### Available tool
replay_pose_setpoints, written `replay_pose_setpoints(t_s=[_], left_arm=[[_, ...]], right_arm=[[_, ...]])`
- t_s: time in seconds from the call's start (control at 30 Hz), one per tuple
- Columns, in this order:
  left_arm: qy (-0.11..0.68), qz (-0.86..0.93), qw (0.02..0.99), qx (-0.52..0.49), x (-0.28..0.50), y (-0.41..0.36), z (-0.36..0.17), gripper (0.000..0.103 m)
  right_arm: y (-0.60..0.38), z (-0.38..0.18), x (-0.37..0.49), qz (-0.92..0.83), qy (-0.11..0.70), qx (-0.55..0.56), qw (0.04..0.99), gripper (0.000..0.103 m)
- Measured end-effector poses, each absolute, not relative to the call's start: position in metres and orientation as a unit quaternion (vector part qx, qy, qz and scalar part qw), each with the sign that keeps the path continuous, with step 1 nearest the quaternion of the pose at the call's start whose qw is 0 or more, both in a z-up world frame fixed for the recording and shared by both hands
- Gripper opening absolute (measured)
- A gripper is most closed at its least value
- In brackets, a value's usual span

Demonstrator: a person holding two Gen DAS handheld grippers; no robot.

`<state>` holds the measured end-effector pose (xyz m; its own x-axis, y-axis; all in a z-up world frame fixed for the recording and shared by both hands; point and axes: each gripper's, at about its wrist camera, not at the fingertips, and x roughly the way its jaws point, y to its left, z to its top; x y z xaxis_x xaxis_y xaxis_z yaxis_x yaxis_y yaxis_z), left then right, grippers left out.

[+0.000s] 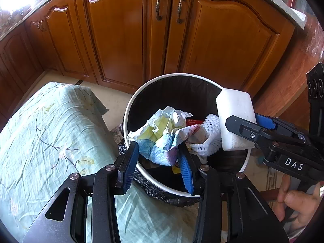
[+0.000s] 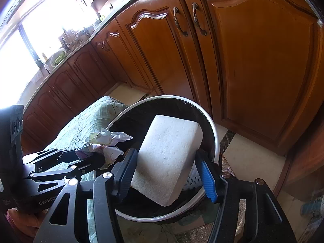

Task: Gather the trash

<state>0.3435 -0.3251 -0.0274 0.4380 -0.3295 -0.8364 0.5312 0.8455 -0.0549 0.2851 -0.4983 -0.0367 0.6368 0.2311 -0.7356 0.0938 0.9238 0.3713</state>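
Both claws are over the round white-rimmed trash bin (image 1: 129,109), which is lined with a black bag and stands on the floor in front of the wooden cabinet doors (image 1: 226,38). The left claw (image 1: 160,158) sits at a middling width, its blue pads (image 1: 129,162) either side of one crumpled wad of printed paper (image 1: 162,133); the left pad meets the wad's edge, and on the right side the contact cannot be made out for sure. The wad hangs just above the bin's mouth, over the near-left part. The right claw (image 2: 168,174) stands wider, and its two pads clamp one white foam block (image 2: 168,158) by its long sides, tilted, above the right half of the bin. Down inside lies one piece of white foam netting (image 1: 212,137), with a scrap of red packaging (image 1: 193,121) behind the wad. To the left, just beside the bin, is one surface draped in a pale green floral cloth (image 1: 50,131). Two metal handles (image 1: 160,6) show on the middle doors, and one hand (image 1: 297,200) grips the right tool at the near right.
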Motion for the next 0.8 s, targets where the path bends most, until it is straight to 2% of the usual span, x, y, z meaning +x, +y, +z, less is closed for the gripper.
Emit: replay_pose_setpoints(t_s=[0.07,0.13,0.2,0.23,0.47,0.6,0.8], left_arm=[[0.466,-0.255,0.840,0.111,0.347,-0.328,-0.029,0.043],[0.467,-0.255,0.839,0.114,0.350,-0.332,-0.030,0.050],[0.463,-0.253,0.842,0.114,0.349,-0.331,-0.029,0.063],[0.460,-0.252,0.844,0.115,0.347,-0.329,-0.028,0.065],[0.441,-0.244,0.859,0.088,0.328,-0.298,-0.018,0.067],[0.427,-0.241,0.871,0.030,0.303,-0.261,-0.014,0.067],[0.398,-0.231,0.888,-0.023,0.256,-0.219,-0.008,0.072]], right_arm=[[-0.500,-0.038,0.288,0.041,0.427,0.197,0.882,0.066],[-0.502,-0.038,0.288,0.041,0.426,0.202,0.881,0.071],[-0.504,-0.037,0.286,0.040,0.422,0.208,0.882,0.076],[-0.505,-0.037,0.285,0.039,0.419,0.211,0.882,0.076],[-0.506,-0.028,0.257,0.035,0.389,0.239,0.889,0.076],[-0.495,-0.025,0.229,0.038,0.363,0.265,0.893,0.085],[-0.466,-0.023,0.188,0.047,0.335,0.279,0.899,0.089]])
